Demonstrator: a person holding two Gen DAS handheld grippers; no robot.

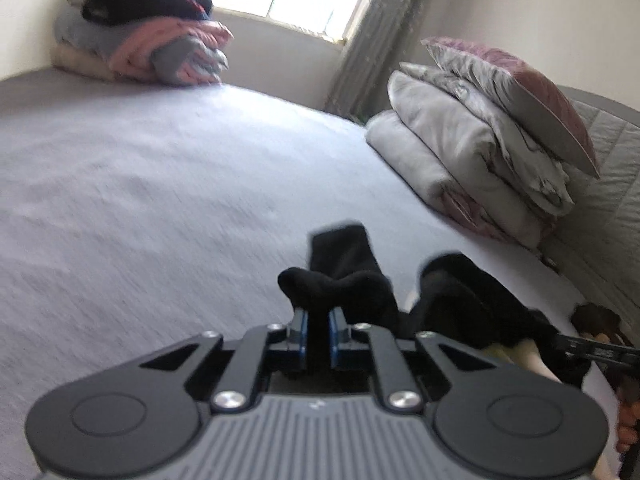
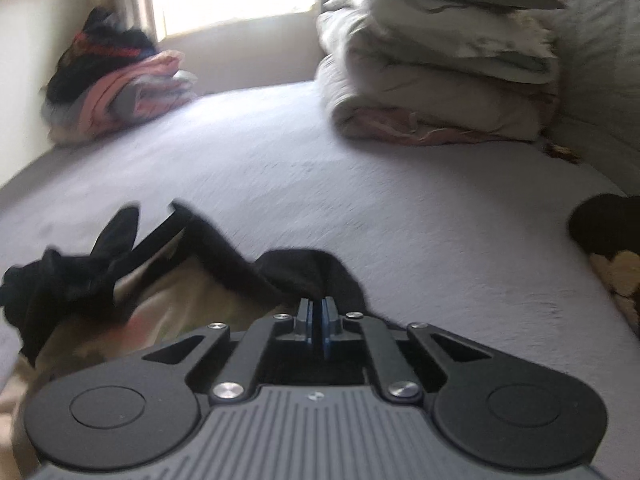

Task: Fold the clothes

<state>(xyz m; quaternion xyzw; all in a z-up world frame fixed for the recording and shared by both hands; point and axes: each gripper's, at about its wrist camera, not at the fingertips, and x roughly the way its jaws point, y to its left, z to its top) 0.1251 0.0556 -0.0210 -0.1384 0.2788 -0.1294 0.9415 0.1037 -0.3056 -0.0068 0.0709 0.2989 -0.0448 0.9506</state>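
A black garment [image 1: 344, 276] with a pale patterned part hangs bunched over the bed, held up between both grippers. My left gripper [image 1: 318, 320] is shut on a fold of its black fabric, which bulges above the blue pads. In the right wrist view the same black garment [image 2: 224, 256] stretches to the left, its pale part [image 2: 160, 300] sagging below. My right gripper [image 2: 317, 312] is shut on a black edge of it, the pads nearly touching. The right gripper's arm [image 1: 600, 350] shows at the far right of the left wrist view.
A grey bed sheet [image 1: 160, 184] spreads ahead. Folded clothes [image 1: 152, 32] are piled in the far corner by the window. A stack of pale duvets and a pillow [image 1: 480, 140] leans on the headboard. A dark item [image 2: 608, 224] lies at the right.
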